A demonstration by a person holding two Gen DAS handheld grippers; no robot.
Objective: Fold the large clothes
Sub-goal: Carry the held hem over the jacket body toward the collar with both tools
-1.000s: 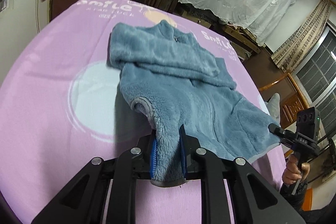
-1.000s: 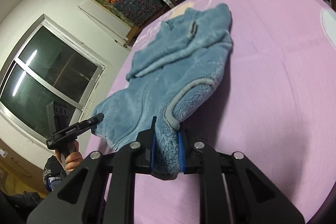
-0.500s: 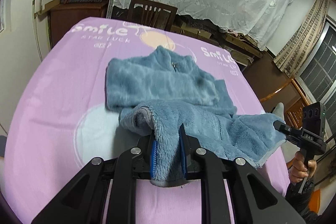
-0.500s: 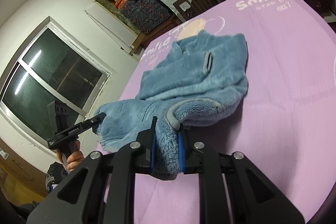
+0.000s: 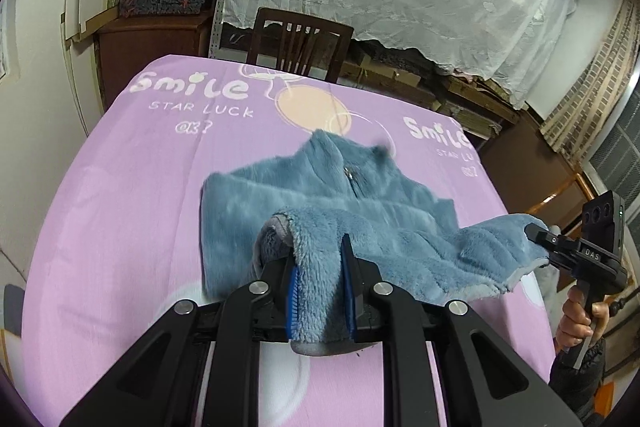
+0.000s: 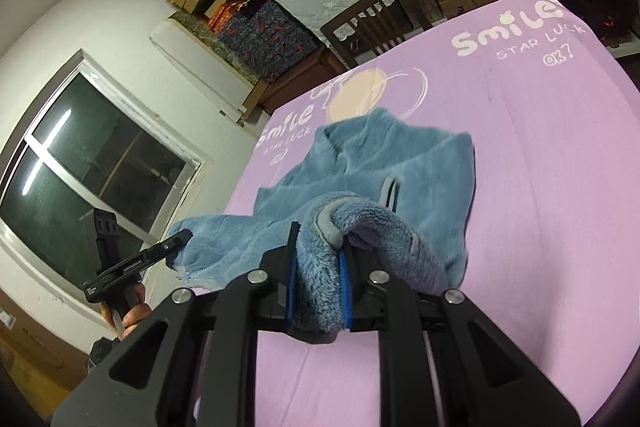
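Left wrist view: a blue fleece jacket (image 5: 360, 195) lies near the middle of a table (image 5: 132, 195) covered in a lilac cloth printed with "Smile", its collar toward the far end — and its near hem is off the surface, pinched at both corners. The left gripper (image 5: 318, 291) has its jaws nearly closed on a thick wad of fleece at one hem corner; the right gripper (image 6: 318, 281) has its jaws closed the same way on the other corner, a grey-trimmed edge curling beside them. Judged from how the cloth lies, the fold is partly made: the sleeves seem already tucked over the body, though motion blur leaves that uncertain, and the bottom half is raised above the chest but not yet laid down. What appears to remain is setting the hem near the collar, letting go and smoothing.

Bare cloth surrounds the jacket on every side, widest at the far end. A wooden chair (image 5: 298, 43) stands beyond that far edge. The table's side edge runs close to the right gripper's hand (image 5: 580, 319).
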